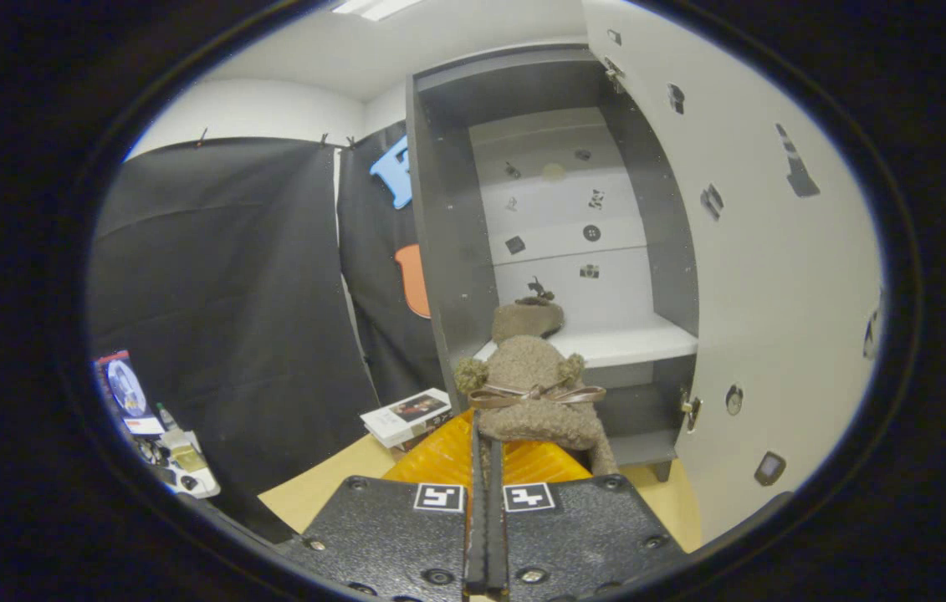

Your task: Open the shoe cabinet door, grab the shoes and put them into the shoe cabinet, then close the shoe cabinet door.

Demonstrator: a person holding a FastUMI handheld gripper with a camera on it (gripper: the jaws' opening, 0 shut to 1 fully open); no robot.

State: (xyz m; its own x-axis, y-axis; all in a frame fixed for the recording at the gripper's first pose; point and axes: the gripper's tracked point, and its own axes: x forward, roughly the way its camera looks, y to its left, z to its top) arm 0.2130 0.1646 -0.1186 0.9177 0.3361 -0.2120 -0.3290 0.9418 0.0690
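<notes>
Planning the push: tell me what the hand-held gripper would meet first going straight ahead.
The hand-held gripper, shut on a fuzzy brown slipper, would probably carry it into the second brown slipper on the white cabinet shelf; depth unclear.

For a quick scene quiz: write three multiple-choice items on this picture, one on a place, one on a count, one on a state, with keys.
1. Where is the far shoe?
A. On the white shelf inside the cabinet
B. On the floor by the box
C. On top of the cabinet

2. How many furry brown shoes can be seen?
A. One
B. Two
C. Four

3. How is the cabinet door?
A. Shut
B. Off its hinges
C. Swung open

Key: 1 A, the far shoe sits on the shelf's left end. 2 B, one is on the shelf and the near shoe is at the tips of the gripper, whose fingers are pressed together on its edge. 3 C, the door stands wide and the cabinet's inside shows.
</notes>
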